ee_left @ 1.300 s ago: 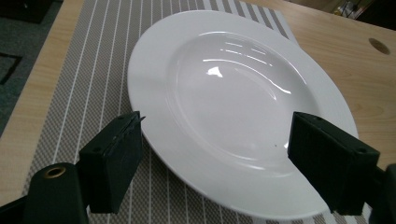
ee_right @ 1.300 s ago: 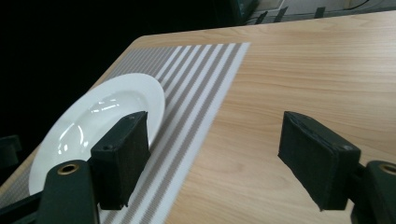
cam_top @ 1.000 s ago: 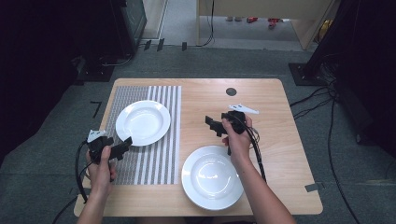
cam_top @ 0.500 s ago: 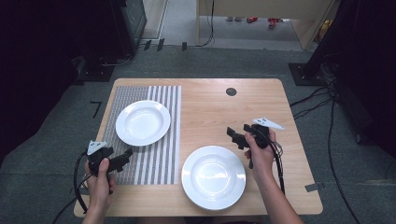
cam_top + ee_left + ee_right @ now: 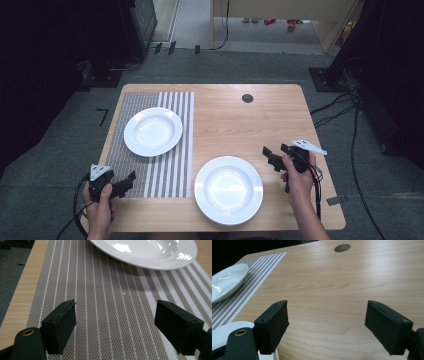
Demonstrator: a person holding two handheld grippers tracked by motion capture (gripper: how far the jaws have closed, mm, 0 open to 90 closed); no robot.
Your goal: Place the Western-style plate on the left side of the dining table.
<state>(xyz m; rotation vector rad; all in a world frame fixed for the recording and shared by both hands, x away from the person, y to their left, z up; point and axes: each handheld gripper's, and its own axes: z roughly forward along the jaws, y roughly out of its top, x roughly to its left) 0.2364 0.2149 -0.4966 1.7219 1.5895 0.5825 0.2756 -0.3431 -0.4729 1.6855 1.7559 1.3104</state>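
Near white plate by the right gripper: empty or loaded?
Empty. The round white ceramic plate shows a bare glossy bowl in the high view; the right gripper hovers beside it, jaws open.

The worktop (image 5: 225, 125) is a pale wooden board with rounded corners, standing on a grey carpeted floor (image 5: 60, 150). A round dark hole (image 5: 247, 98) sits near its far edge. A striped grey-and-white mat (image 5: 165, 170) covers the left part, reaching from the far edge towards the near edge. One white plate (image 5: 153, 131) lies on the mat, in its far half. A second white plate (image 5: 228, 189) lies on the bare wood near the front edge, just beside the mat's right border.
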